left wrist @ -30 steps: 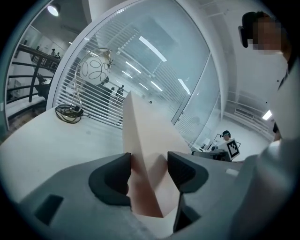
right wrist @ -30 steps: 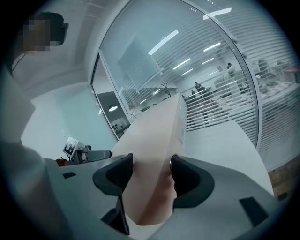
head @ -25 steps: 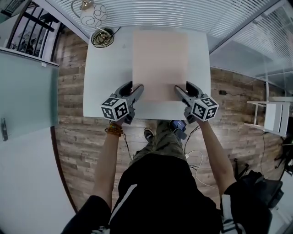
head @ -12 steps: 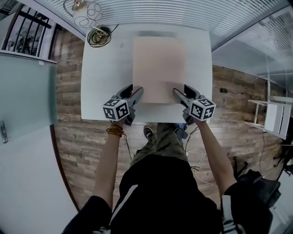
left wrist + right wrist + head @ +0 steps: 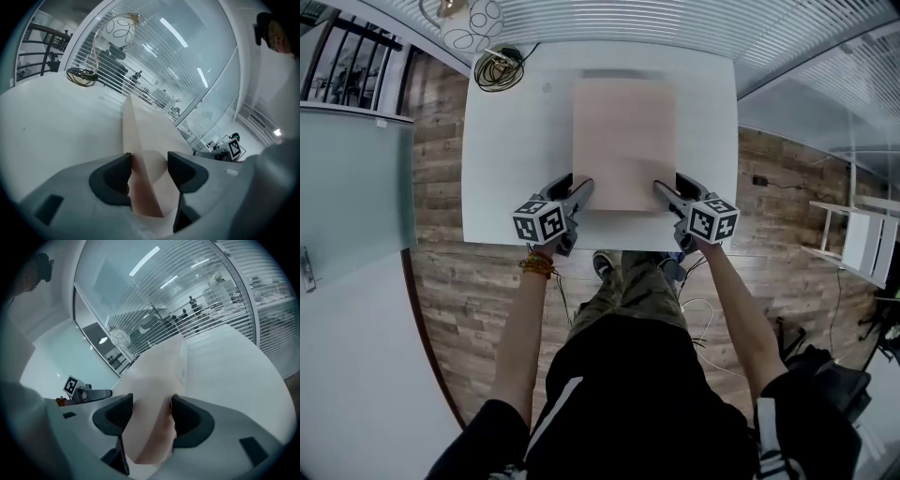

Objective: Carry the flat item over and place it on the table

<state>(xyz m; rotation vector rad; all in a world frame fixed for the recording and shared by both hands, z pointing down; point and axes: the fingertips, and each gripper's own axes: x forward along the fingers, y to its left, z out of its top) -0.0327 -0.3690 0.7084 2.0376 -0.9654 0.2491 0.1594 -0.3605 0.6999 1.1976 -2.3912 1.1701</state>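
The flat item is a pale beige board (image 5: 623, 141) held level over the white table (image 5: 506, 141); a thin shadow shows at its far edge. My left gripper (image 5: 579, 187) is shut on the board's near left corner, and my right gripper (image 5: 664, 189) is shut on its near right corner. In the left gripper view the board (image 5: 143, 126) runs away edge-on from between the dark pads of the left gripper (image 5: 149, 163). The right gripper view shows the board (image 5: 157, 369) clamped in the right gripper (image 5: 151, 405), with the table (image 5: 225, 357) beyond.
A lamp with a patterned round shade (image 5: 473, 21) and a coil of cable (image 5: 499, 67) sit at the table's far left corner. Glass walls with blinds stand behind and to the right. A white chair (image 5: 862, 239) stands on the wooden floor at the right.
The board looks smaller and has sunk toward the table top, with a shadow now at its far edge. Both grippers keep their hold on its near corners.
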